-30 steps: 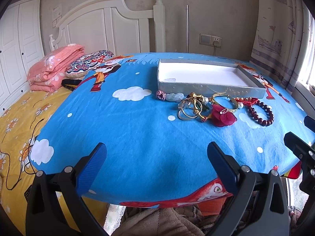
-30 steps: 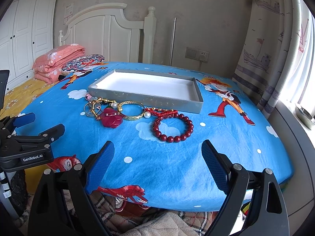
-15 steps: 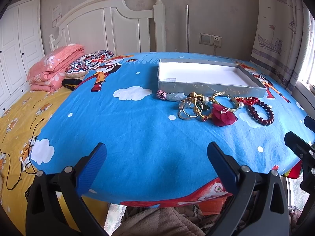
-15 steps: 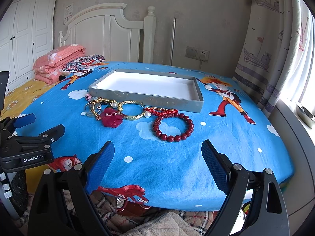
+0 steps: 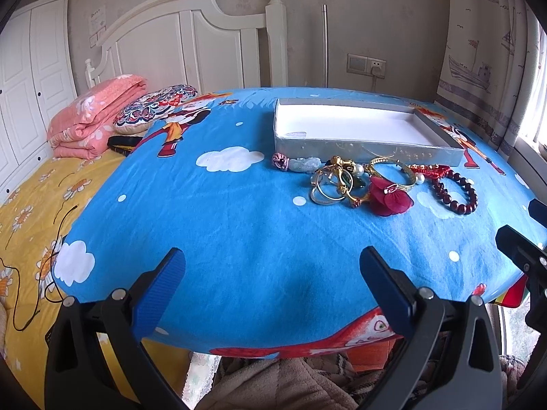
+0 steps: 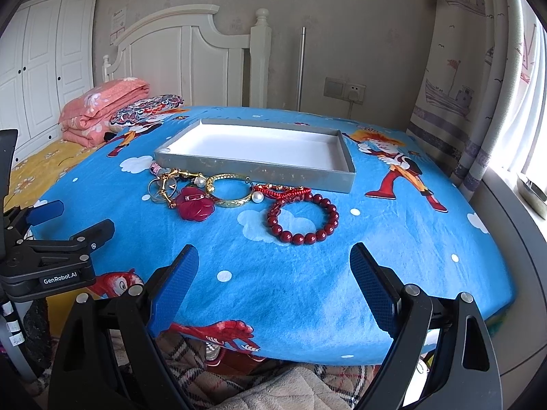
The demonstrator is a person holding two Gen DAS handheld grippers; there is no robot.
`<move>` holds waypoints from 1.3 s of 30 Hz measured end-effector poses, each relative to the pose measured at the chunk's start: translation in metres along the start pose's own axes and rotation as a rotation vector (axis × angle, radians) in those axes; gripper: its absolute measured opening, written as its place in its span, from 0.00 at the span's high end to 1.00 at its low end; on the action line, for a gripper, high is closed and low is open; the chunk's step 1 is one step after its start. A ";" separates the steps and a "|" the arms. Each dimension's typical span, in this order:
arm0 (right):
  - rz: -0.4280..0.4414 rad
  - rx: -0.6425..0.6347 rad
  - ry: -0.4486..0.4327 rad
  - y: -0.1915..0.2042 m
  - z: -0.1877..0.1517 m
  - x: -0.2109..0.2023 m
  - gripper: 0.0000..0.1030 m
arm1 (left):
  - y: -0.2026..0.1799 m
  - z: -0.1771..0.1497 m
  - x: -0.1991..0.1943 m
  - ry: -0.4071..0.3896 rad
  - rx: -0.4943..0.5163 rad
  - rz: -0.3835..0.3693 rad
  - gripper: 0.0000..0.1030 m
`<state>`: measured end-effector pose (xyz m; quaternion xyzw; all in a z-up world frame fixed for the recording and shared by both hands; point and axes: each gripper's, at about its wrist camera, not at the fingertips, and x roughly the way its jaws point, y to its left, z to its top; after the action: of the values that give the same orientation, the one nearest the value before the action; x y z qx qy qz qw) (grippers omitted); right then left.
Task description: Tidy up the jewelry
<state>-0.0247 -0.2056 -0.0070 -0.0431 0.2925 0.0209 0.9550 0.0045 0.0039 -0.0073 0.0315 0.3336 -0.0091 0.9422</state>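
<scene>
Left wrist view: your left gripper [image 5: 271, 270] is spread wide, holding nothing, hovering over the near edge of the blue cartoon cloth [image 5: 239, 212]. The grey tray [image 5: 362, 148] with a white inside sits far on the cloth, nothing in it. The jewelry is bunched just in front of the tray's near wall: a pale jade pendant [image 5: 304, 164] with a pink knot at the left, a tangle of gold rings [image 5: 333, 186], a gold bangle [image 5: 393, 174] with pearls, a dark red flower piece [image 5: 389, 198] and a red bead bracelet [image 5: 454, 191] at the right end. A folded pink blanket [image 5: 92, 119] and a patterned cushion [image 5: 155, 107] lie on the yellow bed beyond, at left. Right wrist view: your right gripper [image 6: 273, 266] is also spread apart, nothing between the blue pads, near the front edge of the cloth. The red bead bracelet [image 6: 304, 218] is the closest piece, well apart from the fingertips; a red braided cord [image 6: 283, 191] touches it, next to the gold bangle [image 6: 230, 188] and the flower piece [image 6: 195, 205]. Your left gripper [image 6: 73, 220] shows at the left edge, spread too.
</scene>
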 end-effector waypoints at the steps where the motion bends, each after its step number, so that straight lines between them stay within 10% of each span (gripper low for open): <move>1: 0.000 0.000 0.000 0.001 0.000 0.000 0.18 | 0.000 0.000 0.000 -0.001 0.000 0.000 0.04; 39: 0.032 0.128 0.092 -0.054 0.010 0.046 0.18 | -0.021 0.020 0.015 -0.011 0.070 -0.100 0.04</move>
<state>0.0223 -0.2573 -0.0203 0.0216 0.3376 0.0155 0.9409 0.0280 -0.0180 -0.0028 0.0477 0.3290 -0.0679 0.9407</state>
